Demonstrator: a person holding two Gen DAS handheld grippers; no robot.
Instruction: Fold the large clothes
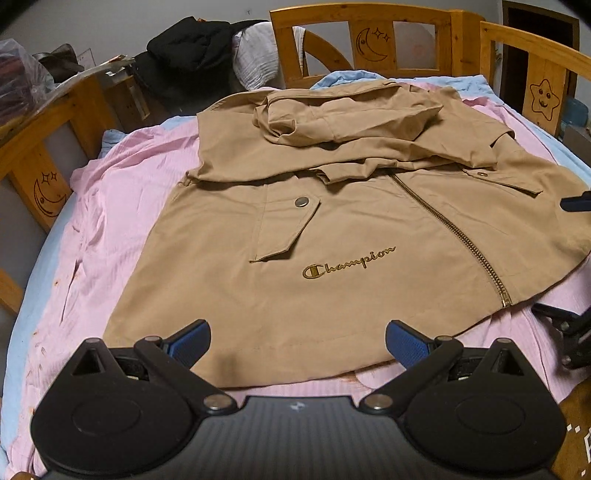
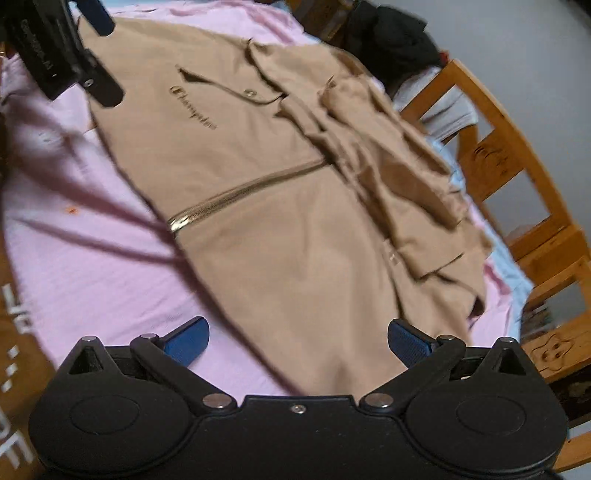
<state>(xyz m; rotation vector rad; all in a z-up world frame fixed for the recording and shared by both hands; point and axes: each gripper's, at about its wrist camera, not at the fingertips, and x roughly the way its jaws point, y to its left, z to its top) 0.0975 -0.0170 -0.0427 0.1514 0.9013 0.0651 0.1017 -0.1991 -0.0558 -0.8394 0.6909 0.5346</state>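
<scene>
My left tongs (image 1: 297,343) and my right tongs (image 2: 298,341) both stand wide apart, with nothing held between them. The tan jacket (image 1: 332,236) lies on the pink sheet (image 1: 122,206) of the bed, its sleeves folded over the upper part, the hem just before both tongs.

The right wrist view is motion-blurred, smearing the jacket's (image 2: 280,206) embroidered lettering (image 2: 194,109) beyond reading.

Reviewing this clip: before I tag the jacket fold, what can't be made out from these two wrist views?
- Jacket sleeves: left wrist view, folded across the chest, cuffs buried in the bunched cloth.
- Jacket's near hem: right wrist view, hidden behind the right gripper.
- Chest lettering: right wrist view, motion-blurred.
- Right gripper: left wrist view, cut off by the right edge.
- Black bundle behind the bed rail: too dark to identify.
</scene>
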